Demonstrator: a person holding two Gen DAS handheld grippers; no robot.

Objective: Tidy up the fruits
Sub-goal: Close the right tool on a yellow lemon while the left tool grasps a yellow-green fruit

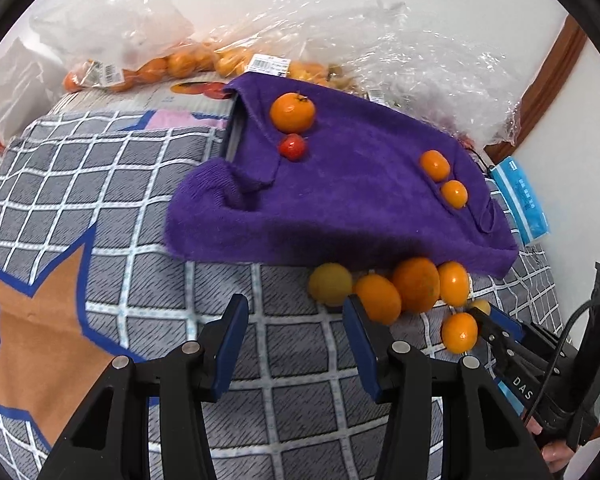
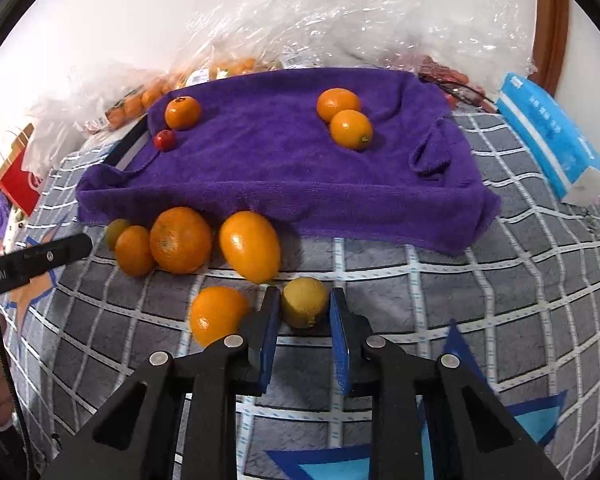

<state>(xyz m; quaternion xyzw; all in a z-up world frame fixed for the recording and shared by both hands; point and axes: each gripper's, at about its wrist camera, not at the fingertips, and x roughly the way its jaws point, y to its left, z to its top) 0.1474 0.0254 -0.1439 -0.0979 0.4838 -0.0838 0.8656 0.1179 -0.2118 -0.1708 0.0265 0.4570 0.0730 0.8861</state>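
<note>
The letters "DAS" are read in white on the black arm of the right hand-held gripper (image 2: pixel 305 312), whose blue pads are closed on a small round yellow-green fruit (image 2: pixel 304 307) lying on the grey checked bedcover (image 2: pixel 480 280). Barcode price labels (image 1: pixel 268 66) are seen on the clear plastic bags of oranges (image 1: pixel 180 64) at the back, but their print cannot be read; neither can the writing on the blue tissue pack (image 2: pixel 552 140) at the right. The left hand-held gripper (image 1: pixel 296 312) is held partly open over bare bedcover, with nothing between its jaws. A purple terry towel (image 2: pixel 280 168) is spread ahead, carrying three orange citrus fruits and a small red fruit (image 2: pixel 165 140). Along its near edge a row of orange fruits (image 2: pixel 180 240) is gathered, and one more orange fruit (image 2: pixel 216 312) lies just left of the right hand-held gripper. Open bedcover is left at the right of the held fruit.
</note>
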